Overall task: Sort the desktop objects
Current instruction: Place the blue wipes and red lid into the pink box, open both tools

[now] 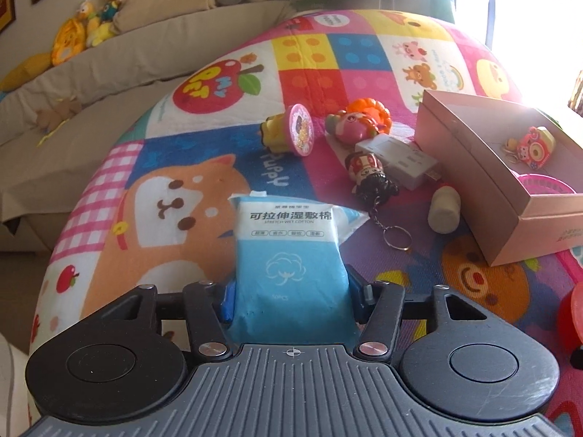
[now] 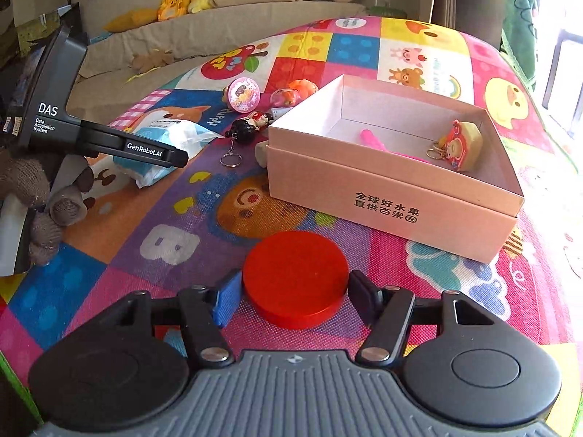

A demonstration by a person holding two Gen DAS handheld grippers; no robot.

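On the bright cartoon play mat (image 2: 277,196) that serves as the tabletop here, both hands are busy at once. The left gripper (image 1: 289,291) has its jaws pressed in on the lower end of the blue cotton-pad packet (image 1: 291,251), squeezing the soft wrap; the packet's long axis runs straight out ahead along the fingers, and its far end points toward the toy clutter. From the right-hand view that packet sits off to the left, well apart from the pink box (image 2: 393,196).

The right gripper (image 2: 295,291) straddles the red round disc (image 2: 295,276), jaws spread wide, a small gap on each side, not yet pinching. The disc lies flat, dead centre between the fingers, and the box stands just beyond it, open top facing up, a keychain charm (image 2: 461,145) and something pink already inside.

So the right hand is nearer by far: close, lift, carry forward over the near wall. The left has the longer trip, rightward past the doll keychain (image 1: 371,178) and the white cylinder (image 1: 444,211).
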